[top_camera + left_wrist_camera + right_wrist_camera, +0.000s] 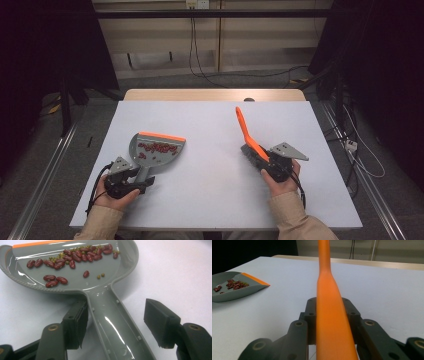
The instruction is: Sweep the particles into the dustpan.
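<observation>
A grey dustpan (150, 152) with an orange lip lies on the left of the table, holding red beans (158, 147) and a few small green ones. In the left gripper view the beans (75, 257) gather near the pan's lip. My left gripper (117, 317) is open, its jaws standing on either side of the dustpan (82, 282) handle; the right pad is clear of it. In the high view the left gripper (141, 176) sits at the handle's end. My right gripper (264, 161) is shut on an orange-handled brush (247, 132). The brush handle (329, 322) runs up between the jaws of the right gripper (330, 306).
The pale table top (215, 125) stretches between the two tools, with a wooden edge (215, 94) at the back. The dustpan (234, 288) shows far left in the right gripper view. Cables (360, 155) lie on the floor to the right.
</observation>
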Available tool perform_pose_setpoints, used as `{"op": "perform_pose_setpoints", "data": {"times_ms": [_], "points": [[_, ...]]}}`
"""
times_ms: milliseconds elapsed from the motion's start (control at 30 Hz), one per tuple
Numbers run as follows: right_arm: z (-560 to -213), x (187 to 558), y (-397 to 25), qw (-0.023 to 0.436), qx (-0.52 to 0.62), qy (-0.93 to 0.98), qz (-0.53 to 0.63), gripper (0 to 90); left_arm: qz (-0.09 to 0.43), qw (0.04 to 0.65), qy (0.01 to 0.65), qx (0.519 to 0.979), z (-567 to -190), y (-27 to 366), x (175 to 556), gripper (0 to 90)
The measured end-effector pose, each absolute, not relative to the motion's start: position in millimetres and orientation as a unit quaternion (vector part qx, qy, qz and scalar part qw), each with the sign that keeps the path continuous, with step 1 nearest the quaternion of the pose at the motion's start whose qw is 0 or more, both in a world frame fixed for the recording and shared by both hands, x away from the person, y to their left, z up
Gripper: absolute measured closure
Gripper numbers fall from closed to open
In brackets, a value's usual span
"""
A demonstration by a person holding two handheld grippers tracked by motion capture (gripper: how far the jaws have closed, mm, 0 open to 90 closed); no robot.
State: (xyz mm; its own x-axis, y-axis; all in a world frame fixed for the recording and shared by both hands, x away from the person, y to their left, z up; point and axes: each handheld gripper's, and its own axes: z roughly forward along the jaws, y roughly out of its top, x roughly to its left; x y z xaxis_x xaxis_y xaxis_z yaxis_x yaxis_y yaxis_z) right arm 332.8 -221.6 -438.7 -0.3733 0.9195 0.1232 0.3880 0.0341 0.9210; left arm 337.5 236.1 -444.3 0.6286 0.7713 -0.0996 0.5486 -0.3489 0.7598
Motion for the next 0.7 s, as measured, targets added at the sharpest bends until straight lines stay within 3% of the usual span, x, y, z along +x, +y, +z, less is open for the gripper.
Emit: {"op": "perform_pose_setpoints", "data": {"times_ms": [700], "points": [[-441.3, 335.4, -218.8, 0.265, 0.488, 0.670, 0.493, 71.0, 0.109, 0.429, 0.371, 0.816, -444.3, 230.8, 334.7, 29.6]]}}
